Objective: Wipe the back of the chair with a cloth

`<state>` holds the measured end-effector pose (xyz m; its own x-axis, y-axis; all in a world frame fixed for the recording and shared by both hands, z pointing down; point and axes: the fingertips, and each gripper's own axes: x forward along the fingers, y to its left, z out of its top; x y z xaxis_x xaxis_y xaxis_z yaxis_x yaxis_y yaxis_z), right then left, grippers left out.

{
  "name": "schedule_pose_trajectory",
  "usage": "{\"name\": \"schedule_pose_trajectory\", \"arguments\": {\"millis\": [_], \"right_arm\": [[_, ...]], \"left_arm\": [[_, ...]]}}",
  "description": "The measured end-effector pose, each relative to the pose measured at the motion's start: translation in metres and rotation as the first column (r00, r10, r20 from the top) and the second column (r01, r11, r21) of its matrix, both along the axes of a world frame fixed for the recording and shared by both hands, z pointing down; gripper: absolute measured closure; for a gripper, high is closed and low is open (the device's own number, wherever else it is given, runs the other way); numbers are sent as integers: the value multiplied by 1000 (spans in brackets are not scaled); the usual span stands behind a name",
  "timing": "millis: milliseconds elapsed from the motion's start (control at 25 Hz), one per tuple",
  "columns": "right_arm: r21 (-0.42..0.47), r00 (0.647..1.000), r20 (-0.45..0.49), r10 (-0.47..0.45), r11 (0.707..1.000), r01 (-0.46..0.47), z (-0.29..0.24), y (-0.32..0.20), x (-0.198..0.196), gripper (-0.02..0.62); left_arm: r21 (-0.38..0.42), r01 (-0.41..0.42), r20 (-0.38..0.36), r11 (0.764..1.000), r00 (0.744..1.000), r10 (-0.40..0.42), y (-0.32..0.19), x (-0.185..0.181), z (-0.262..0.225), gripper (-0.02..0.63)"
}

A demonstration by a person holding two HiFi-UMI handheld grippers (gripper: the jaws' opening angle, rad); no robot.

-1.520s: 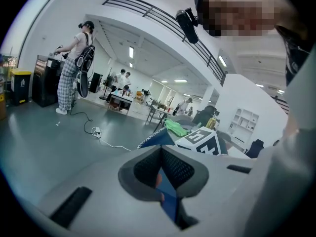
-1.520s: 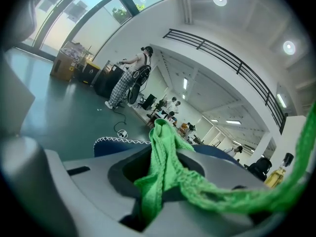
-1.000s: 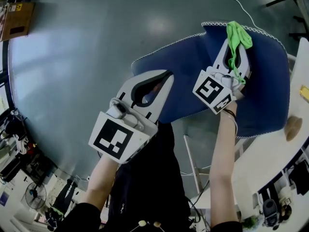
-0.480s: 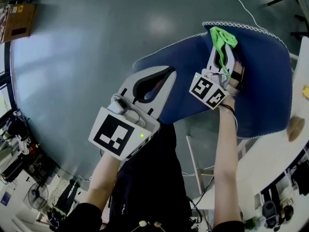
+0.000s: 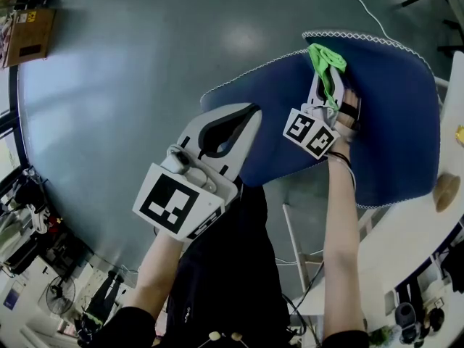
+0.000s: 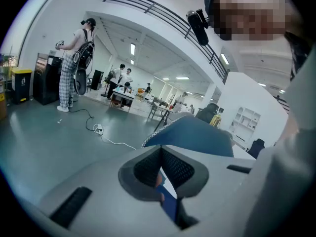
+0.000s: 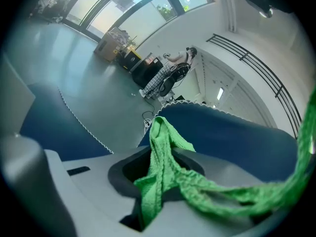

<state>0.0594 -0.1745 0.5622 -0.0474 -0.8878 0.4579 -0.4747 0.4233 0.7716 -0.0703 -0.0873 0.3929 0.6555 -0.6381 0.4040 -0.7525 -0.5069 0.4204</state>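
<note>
My right hand-held gripper (image 5: 324,78) pinches the green cloth (image 5: 325,56) against the blue chair back (image 5: 395,122), while my left hand-held gripper (image 5: 249,114) is pressed together beside its edge.

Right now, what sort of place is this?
Probably a large open office or lab hall: a wide grey floor, desks with people in the distance, and a railed upper gallery.
</note>
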Motion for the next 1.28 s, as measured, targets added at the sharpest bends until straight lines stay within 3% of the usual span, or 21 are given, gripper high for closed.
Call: {"name": "schedule_pose_trajectory", "arguments": {"millis": [400, 640, 1080, 1280], "right_arm": [[-183, 998, -13, 69, 981, -70, 67, 31, 23, 549], [-235, 995, -14, 103, 967, -103, 81, 31, 24, 551], [-418, 983, -23, 182, 892, -175, 128, 61, 42, 551], [-440, 980, 22, 198, 882, -169, 116, 58, 35, 551]], "left_arm": [[-6, 2, 16, 1000, 1000, -2, 10, -1, 0, 604], [-6, -6, 25, 1000, 1000, 6, 14, 0, 1, 604], [-25, 10, -6, 1000, 1000, -10, 27, 6, 4, 604], [-29, 2, -10, 1000, 1000, -3, 25, 2, -2, 604]]}}
